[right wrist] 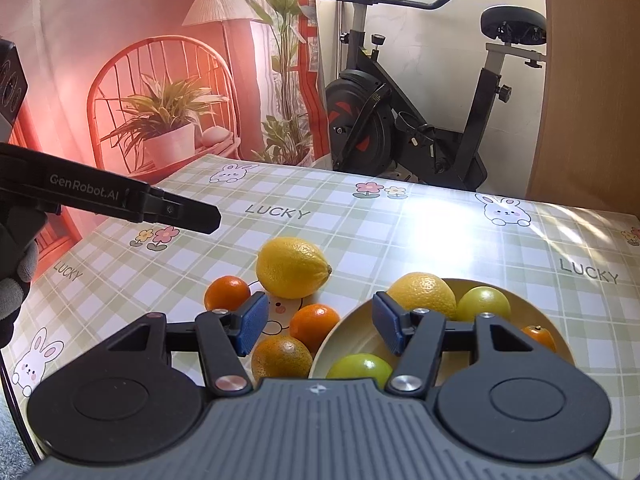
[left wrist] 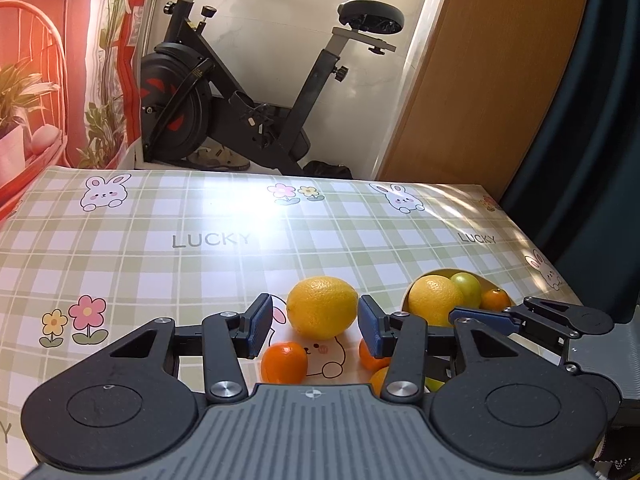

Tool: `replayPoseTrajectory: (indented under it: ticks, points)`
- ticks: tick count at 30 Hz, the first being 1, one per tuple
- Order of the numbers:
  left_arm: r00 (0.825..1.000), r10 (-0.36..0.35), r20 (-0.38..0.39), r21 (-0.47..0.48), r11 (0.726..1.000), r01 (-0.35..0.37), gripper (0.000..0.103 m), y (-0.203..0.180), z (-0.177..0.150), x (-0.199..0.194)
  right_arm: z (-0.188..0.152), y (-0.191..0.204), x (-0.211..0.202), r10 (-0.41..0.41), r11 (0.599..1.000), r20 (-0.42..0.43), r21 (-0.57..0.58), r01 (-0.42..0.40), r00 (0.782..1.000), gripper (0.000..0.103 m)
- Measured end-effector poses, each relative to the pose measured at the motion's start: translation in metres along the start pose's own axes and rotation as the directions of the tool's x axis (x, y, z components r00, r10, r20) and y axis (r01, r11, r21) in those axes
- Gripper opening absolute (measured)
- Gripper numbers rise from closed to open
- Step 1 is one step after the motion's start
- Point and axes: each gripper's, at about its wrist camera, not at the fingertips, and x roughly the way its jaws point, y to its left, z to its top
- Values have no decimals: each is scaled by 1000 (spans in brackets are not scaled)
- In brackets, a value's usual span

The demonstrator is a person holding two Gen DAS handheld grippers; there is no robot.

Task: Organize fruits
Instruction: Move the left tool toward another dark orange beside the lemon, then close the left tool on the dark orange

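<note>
Left tongs (left wrist: 313, 325) gape empty before the big yellow lemon (left wrist: 322, 306) — close across its middle; right tongs (right wrist: 320, 323) open, idle over the shallow tan bowl (right wrist: 560, 346).

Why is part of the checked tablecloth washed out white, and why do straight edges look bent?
Left wrist view: sunlight glare bleaches the green checked tablecloth beyond the big yellow lemon. Right wrist view: the same glare lies behind the yellow bowl. Both fisheye lenses curve edges.
</note>
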Motion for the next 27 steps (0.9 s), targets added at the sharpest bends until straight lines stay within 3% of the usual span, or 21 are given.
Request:
replayPoseTrajectory:
  ticks: [15,20,25,27]
  points:
    - [994,-63,-84,-16,998,62,49,11,-32,21,-27,30,21,66,993,-99,-95,-75,993,55]
    - [990,-98,-97,-31,995,95,49,11,-36,23,-28,33,22,68,993,-92,-94,-77,993,55]
    - [990,-105,-96,-32,994,102,49,10,-37,24,-26,44,18,132,981,-78,-131,-141,988,55]
    - [989,-108,-96,-36,994,105,49,11,-37,24,-27,48,19,110,980,-71,-158,-120,991,55]
